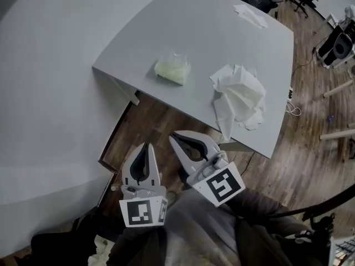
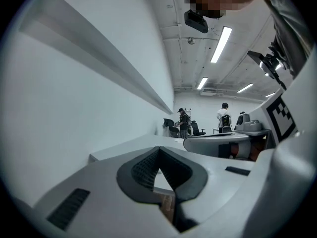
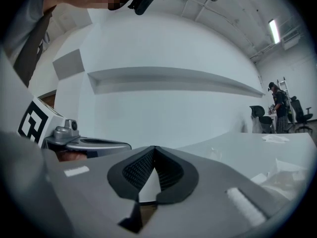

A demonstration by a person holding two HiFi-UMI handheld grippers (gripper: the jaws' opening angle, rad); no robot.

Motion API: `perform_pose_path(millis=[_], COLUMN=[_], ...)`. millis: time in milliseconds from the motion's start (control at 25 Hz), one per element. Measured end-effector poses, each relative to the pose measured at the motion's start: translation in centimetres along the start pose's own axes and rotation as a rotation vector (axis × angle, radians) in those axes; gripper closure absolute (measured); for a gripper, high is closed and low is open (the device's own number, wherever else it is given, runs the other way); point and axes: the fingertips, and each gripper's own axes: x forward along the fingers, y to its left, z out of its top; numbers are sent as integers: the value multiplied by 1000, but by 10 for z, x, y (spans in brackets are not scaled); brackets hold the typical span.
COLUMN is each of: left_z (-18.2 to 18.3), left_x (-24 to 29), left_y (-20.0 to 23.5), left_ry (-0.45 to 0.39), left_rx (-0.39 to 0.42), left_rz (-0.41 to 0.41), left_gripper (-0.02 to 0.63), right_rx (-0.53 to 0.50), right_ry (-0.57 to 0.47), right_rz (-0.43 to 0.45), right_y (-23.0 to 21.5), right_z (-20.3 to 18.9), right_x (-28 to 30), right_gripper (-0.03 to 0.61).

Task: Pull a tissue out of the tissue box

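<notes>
Both grippers shut & empty, hovering short of the table.
Left gripper [image 1: 146,146] & right gripper [image 1: 173,137]: tips together, nothing btwn. Pale soft plastic-wrapped tissue pack [image 1: 173,69] sits on grey table [image 1: 138,43] near crumpled white tissue heap [image 1: 239,97]. Risk: the light pack prob. lifts w/ the tissue unless pinned.

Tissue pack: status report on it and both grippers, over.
Left gripper and right gripper: jaws shut, empty, short of grey table. Pale soft tissue pack untouched. Crumpled white tissues beside it, apart.
</notes>
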Motion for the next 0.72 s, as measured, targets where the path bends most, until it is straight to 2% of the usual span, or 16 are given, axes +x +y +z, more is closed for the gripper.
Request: perform_pose_path(millis=[160,440,720], left_z=[3,19,4], left_x=[47,105,187], left_y=[8,24,34], left_ry=[5,-8,86], left_rx=[-13,-38,-11], left_rz=[-44,-102,-272], left_gripper=[617,617,617], right_rx=[10,0,26], right_ry=[34,29,75], right_rz=[-20,-80,-163], right_y=[-31,-73,-124], right_z=[-4,17,6], right_x=[30,67,123], right_gripper=[575,575,575])
